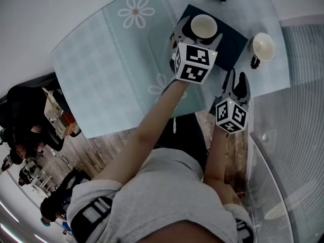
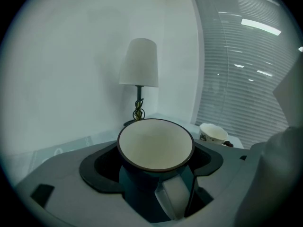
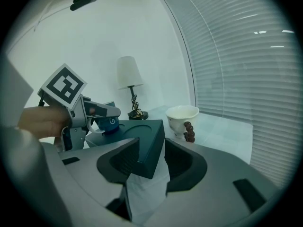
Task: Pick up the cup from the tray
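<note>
Left gripper [image 1: 198,34]: jaws spread wide, one on each side of the cup [image 2: 155,148]. A gap shows on both sides and the pads don't press, so no grip. It tilts nose-down, pointing away from the person. Its marker cube [image 1: 193,62] faces up at the head view.

Left forearm [image 1: 152,130] is stretched out diagonally over the table [image 1: 111,59], with the hand behind the cube.

The cup stands upright on the tray [image 1: 228,47], towards its far-left part. It is dark blue outside and cream inside, with a dark rim, and there's nothing in it.

Right gripper [image 1: 236,81]: jaws closed on the near corner of the tray. In the right gripper view that corner fills the space between the pads. It is also tilted down a bit.

Right forearm [image 1: 215,156] is kept short and close to the body, with its cube [image 1: 231,115] at the table's near edge.

The two grippers are near each other, the left one further out.

A white cup [image 1: 263,47] with a dark beaded handle stands on the table just right of the tray. A small lamp [image 2: 139,70] with a white shade stands beyond the tray by the wall.
</note>
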A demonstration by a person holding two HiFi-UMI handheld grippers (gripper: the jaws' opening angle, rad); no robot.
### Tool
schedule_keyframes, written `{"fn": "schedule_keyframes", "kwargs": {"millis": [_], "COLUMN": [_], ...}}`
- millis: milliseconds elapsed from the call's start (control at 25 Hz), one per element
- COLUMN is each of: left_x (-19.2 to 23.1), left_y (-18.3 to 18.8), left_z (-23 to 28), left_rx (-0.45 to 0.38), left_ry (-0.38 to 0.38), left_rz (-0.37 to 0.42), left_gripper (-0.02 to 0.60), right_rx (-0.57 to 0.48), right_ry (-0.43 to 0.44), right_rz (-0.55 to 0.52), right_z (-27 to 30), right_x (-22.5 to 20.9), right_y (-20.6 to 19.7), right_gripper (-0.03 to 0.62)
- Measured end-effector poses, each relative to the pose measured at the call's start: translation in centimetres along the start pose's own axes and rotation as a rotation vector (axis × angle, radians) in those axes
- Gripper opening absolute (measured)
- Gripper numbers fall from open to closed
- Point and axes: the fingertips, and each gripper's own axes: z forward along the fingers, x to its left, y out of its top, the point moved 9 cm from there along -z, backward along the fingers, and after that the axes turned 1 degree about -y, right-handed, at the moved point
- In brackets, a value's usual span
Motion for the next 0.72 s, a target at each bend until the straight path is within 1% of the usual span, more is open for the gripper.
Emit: {"fn": "schedule_keyframes", "kwargs": {"millis": [280,400,480,600,720], "left_x": [0.0,0.1,0.3,0.8,2.2], "left_y": [0.0,-0.1,0.1,1.2,2.4], "left_z": [0.1,-0.1,-0.4,-1.4,-2.8], "left_rx": [-0.028,-0.043,-0.063,-0.108,-0.148], "left_ry": [0.015,0.008,0.005,0.015,0.034], "left_rz": [0.005,-0.007,-0.018,-0.011,-0.004], "left_gripper": [0.407,0.405,0.405,0.405,0.406], "right_rx": [0.013,0.018,0.019,0.014,-0.001], "right_ry": [-0.002,-0.001,0.001,0.006,0.012], "right_rz": [0.002,0.003,0.005,0.008,0.006], "right_z": [0.4,0.5,0.5,0.5,0.5], "right_x": [-0.4,-0.4,-0.3,-0.2,0.3], "right_y": [0.0,-0.1,-0.2,0.0,0.6], "right_gripper": [0.137,0.137,0.137,0.137,0.137]}}
